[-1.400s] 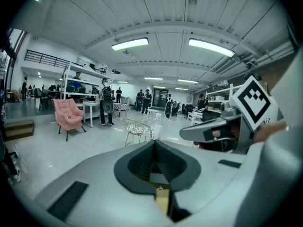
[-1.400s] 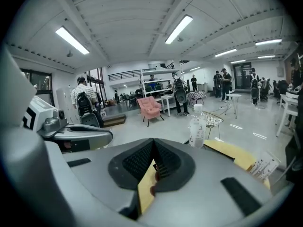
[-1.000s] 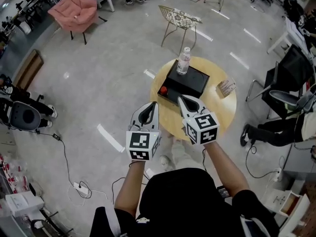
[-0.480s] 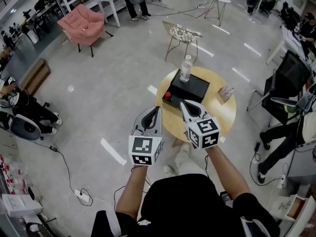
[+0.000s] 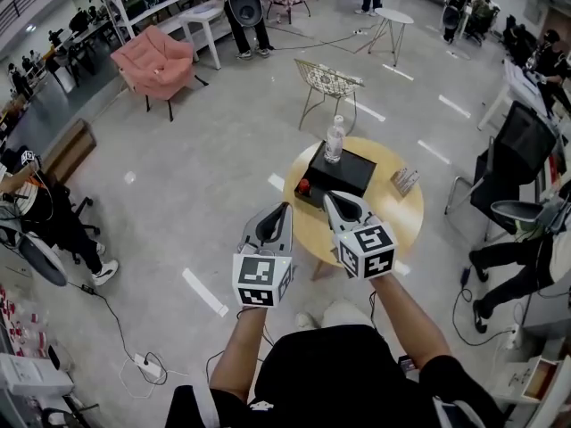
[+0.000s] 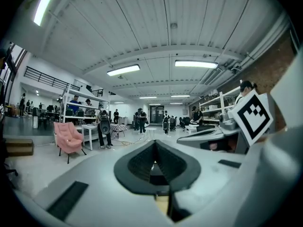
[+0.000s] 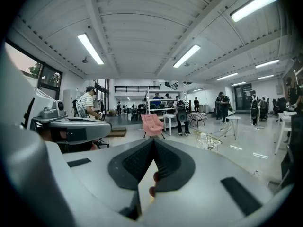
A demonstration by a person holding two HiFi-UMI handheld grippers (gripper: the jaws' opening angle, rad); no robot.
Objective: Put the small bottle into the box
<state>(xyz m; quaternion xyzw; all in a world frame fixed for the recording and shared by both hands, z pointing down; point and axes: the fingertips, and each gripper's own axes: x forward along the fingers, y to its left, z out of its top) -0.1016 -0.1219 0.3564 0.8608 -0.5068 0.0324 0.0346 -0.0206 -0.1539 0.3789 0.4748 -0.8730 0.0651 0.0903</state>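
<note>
Bottle (image 5: 335, 139) stands on the box's (image 5: 350, 175) far edge. I judge this the approach: left gripper (image 5: 285, 208) and right gripper (image 5: 328, 197) are pinched closed, empty. Next I'd open one and reach.

The scene is viewed from above the person's head, steeply downward, so that the left gripper (image 5: 284, 209), the right gripper (image 5: 327, 196) and the round counter (image 5: 406, 217) beyond them are taken in from some way off. From each gripper the hall is viewed almost level, along that gripper's own jaws, which are seen very near and fill the lower frame. The pink armchair (image 5: 153, 61) is shared by all three views, the wire chair (image 5: 328, 80) by the head and right gripper views.
</note>
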